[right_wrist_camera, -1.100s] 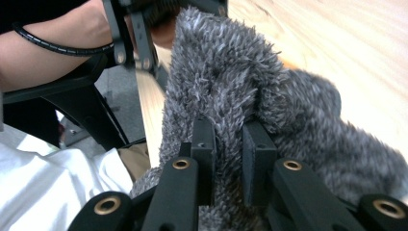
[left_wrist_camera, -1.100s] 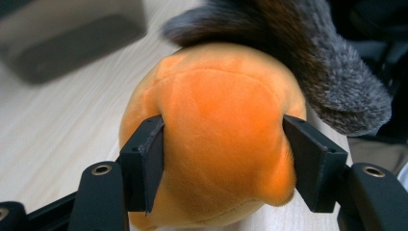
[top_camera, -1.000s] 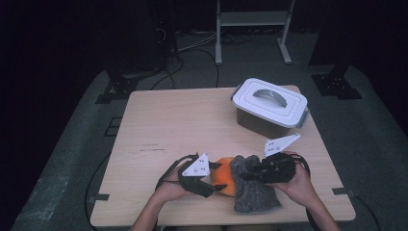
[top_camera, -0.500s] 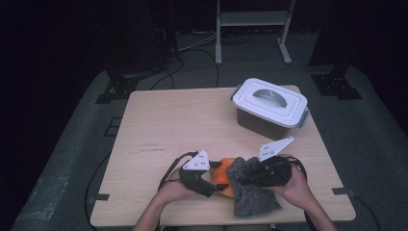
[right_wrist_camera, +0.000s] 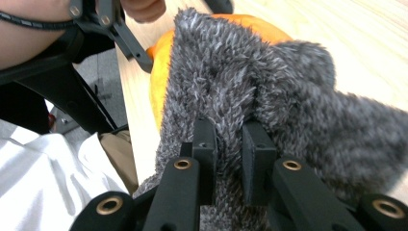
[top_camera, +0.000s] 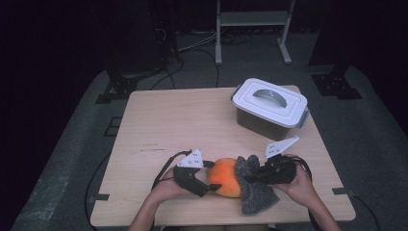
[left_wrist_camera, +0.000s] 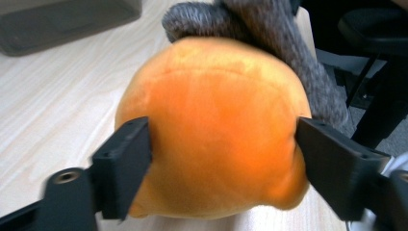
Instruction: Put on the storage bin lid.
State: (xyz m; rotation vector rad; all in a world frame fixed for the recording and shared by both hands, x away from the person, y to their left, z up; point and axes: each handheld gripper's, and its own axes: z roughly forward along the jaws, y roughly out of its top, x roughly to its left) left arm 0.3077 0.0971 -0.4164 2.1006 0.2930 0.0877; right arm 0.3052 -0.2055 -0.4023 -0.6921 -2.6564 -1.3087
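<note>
plush ball [top_camera: 225, 177] left of fuzzy cloth [top_camera: 256, 192], lidded box [top_camera: 269, 108] behind on table [top_camera: 178, 125]

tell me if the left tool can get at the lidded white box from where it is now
Probably not right away. The left tool sits around the orange plush near the table's front edge, jaws just opening, while the lidded white box stands apart at the far right. The bare tabletop between leaves the way free.

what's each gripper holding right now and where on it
The right gripper pinches a fold of the grey fuzzy cloth. The left gripper straddles the orange plush ball at its sides; its jaws have just been opening, so that hold is loosening.
</note>
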